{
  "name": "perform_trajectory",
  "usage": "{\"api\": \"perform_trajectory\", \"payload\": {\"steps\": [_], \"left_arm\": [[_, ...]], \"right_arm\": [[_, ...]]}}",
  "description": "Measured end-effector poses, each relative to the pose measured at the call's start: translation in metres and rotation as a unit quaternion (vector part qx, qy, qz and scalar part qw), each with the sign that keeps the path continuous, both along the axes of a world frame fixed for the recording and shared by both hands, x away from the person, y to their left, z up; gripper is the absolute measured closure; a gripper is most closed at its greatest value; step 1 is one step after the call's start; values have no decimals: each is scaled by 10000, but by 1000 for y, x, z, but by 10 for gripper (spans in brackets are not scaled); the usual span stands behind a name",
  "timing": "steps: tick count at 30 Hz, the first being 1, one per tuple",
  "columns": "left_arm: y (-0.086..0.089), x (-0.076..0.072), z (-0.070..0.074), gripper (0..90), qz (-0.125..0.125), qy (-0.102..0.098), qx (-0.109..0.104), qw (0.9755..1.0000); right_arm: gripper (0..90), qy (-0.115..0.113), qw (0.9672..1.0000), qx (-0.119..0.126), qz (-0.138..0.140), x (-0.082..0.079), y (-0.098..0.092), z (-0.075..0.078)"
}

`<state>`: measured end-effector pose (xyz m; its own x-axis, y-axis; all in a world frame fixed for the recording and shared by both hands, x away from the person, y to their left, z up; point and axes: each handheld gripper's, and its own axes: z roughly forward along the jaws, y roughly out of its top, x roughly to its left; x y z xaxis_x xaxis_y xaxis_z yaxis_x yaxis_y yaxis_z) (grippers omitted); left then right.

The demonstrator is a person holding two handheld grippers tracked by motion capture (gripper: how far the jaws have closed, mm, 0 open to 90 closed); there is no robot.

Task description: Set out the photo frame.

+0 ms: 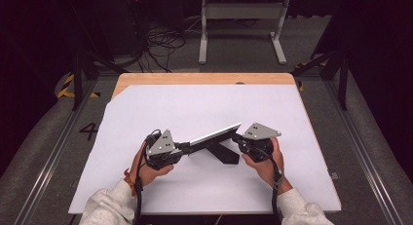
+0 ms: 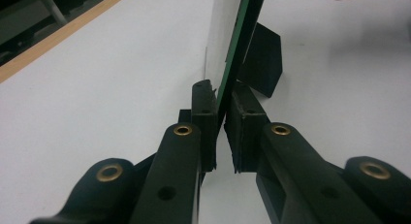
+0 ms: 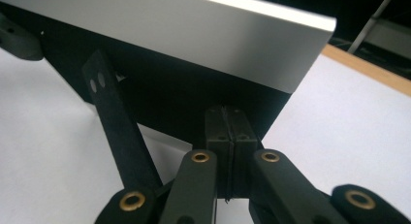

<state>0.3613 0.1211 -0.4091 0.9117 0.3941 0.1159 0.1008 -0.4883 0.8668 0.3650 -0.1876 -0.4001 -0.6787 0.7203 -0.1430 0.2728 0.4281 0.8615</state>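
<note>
Left fingers are clamping on the near edge of the thin panel; the pads are pressing on both faces, green on one side, pale on the other. Right fingers are sitting flat together, pad against pad; whether anything thin is caught in the seam I cannot tell. They are resting just under the panel's dark back, beside the black prop strip hanging from it.

From above, the left gripper is gripping the panel at its lower left end and the right gripper is meeting it at the raised right end. The panel is standing on edge, tilted, in mid-worktop between my two hands.

Its long axis is running from my left fingers up and rightward toward the right ones, so each hand is covering one end. The black stand piece is splaying out behind and below it, closer to my right hand, so that hand is likely the one to work the stand while the left steadies.

The white sheet is covering the worktop. No containers on it.
</note>
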Motion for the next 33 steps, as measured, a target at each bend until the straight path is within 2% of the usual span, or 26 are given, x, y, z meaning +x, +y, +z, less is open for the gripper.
{"api": "perform_trajectory", "payload": {"steps": [2, 5, 10, 12, 16, 18, 21, 26, 29, 31, 33], "left_arm": [[-3, -2, 1, 826, 0, 13, 20, 10000], [-6, -5, 1, 826, 3, -23, 67, 10000], [-10, -9, 3, 820, -137, -28, 156, 9998], [-11, -10, 3, 814, -170, 63, 91, 9998], [-14, -11, 2, 803, -195, 84, 72, 9997], [-14, -11, 2, 797, -209, 114, 55, 9997], [-15, -11, 2, 793, -213, 133, 22, 9997], [-15, -15, 5, 794, -179, -35, 164, 9997], [-11, -20, 13, 786, -233, -153, 64, 9996], [-8, -22, 19, 786, -232, -216, -5, 9995], [-7, -22, 19, 787, -240, -210, 14, 9995]], "right_arm": [[900, -88, 10000, 8, -28, 3, 2, -1], [900, -82, 9999, 69, -45, 6, 2, -2], [900, -105, 9999, 83, -44, 9, 4, -3], [900, -136, 9999, 56, -50, 10, 6, -3], [900, -149, 9999, 76, -27, 12, 9, -5], [900, -134, 9996, 226, 44, 12, 11, -5], [900, -249, 9994, 192, 115, 6, 15, -3], [900, -271, 9991, 269, 159, 3, 14, -1], [900, -168, 9992, 356, 113, 3, 8, -5], [900, -187, 9991, 376, 80, 3, 5, -4], [900, -218, 9990, 388, 70, 3, 3, -1]]}}
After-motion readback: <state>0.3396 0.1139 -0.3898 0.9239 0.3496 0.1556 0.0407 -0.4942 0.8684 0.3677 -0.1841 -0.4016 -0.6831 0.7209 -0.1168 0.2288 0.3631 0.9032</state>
